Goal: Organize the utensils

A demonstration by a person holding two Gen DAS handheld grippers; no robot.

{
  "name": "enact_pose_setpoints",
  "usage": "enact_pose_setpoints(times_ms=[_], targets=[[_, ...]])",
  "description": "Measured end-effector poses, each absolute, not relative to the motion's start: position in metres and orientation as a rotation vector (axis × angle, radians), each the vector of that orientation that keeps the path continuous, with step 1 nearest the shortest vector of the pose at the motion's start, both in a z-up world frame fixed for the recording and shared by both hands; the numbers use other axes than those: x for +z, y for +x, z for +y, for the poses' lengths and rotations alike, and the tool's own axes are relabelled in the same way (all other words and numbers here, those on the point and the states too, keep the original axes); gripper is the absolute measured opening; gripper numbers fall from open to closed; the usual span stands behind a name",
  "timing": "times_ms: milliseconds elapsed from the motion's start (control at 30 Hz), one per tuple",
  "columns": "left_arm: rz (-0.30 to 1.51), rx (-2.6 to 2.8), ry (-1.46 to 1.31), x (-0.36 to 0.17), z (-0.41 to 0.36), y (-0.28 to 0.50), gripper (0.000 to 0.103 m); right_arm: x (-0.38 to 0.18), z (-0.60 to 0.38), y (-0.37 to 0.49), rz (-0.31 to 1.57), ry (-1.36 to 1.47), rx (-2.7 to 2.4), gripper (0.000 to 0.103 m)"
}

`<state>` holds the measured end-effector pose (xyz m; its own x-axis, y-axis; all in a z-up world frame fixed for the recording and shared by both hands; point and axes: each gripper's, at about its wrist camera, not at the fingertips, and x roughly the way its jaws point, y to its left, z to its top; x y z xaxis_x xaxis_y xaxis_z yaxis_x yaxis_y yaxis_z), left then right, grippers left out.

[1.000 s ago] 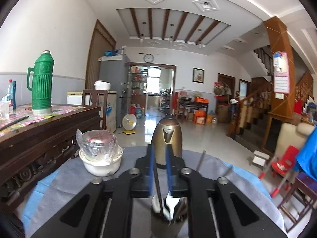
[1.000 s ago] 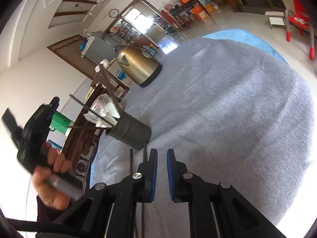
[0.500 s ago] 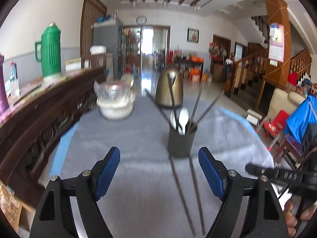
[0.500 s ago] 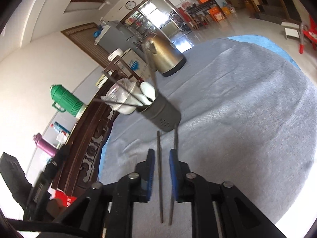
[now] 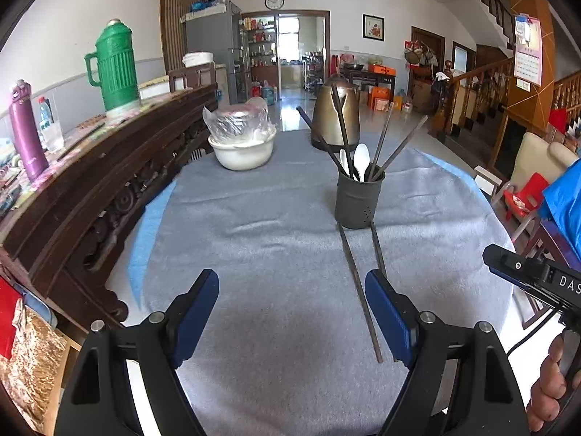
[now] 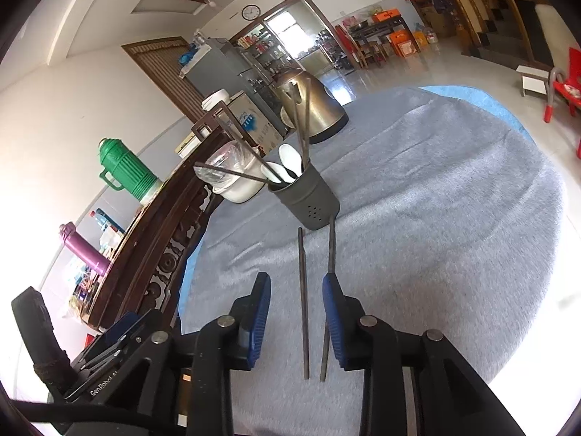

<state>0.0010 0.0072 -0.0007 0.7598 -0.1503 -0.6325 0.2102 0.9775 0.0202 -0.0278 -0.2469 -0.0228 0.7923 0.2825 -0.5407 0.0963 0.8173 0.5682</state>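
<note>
While two dark chopsticks (image 6: 302, 298) are lying on the grey cloth (image 5: 254, 254) near the utensil holder (image 5: 357, 200), left gripper (image 5: 292, 312) is gaping wide, right gripper (image 6: 297, 312) has been opening, both gripping nothing.

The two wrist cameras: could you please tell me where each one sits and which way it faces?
Left wrist: on the left gripper, angled down over the grey tablecloth at the utensil holder; open jaws and the person's right hand show.
Right wrist: on the right gripper, rolled, facing the same holder; jaws just opening astride one chopstick.
Shared: holder, two loose chopsticks, kettle, bowl.
</note>
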Motion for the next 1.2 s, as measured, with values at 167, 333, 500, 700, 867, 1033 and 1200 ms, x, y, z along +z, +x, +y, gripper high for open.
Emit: enact_pose_setpoints(times_ms=[167,333,500,700,867,1033,1200], targets=[[0.639,-0.172,0.114,0.01,0.014,-0.017,0.083,-0.014,-0.238,-0.042,0.636,0.592,0.118,0.032],[0.605,-0.144,0.134,0.018,0.02,-0.034,0.084,-0.008,-0.229,-0.055,0.629,0.564,0.127,0.032],[0.585,-0.128,0.154,0.022,0.023,-0.044,0.084,-0.003,-0.218,-0.065,0.626,0.538,0.143,0.032],[0.58,-0.11,0.18,0.02,0.023,-0.047,0.085,0.003,-0.207,-0.069,0.618,0.511,0.158,0.032],[0.602,-0.102,0.185,0.014,0.026,-0.047,0.085,-0.001,-0.201,-0.067,0.628,0.498,0.166,0.034],[0.617,-0.084,0.181,0.012,0.03,-0.045,0.085,-0.002,-0.195,-0.067,0.638,0.485,0.177,0.034],[0.627,-0.075,0.182,0.009,0.033,-0.045,0.085,-0.003,-0.19,-0.067,0.644,0.476,0.182,0.034]])
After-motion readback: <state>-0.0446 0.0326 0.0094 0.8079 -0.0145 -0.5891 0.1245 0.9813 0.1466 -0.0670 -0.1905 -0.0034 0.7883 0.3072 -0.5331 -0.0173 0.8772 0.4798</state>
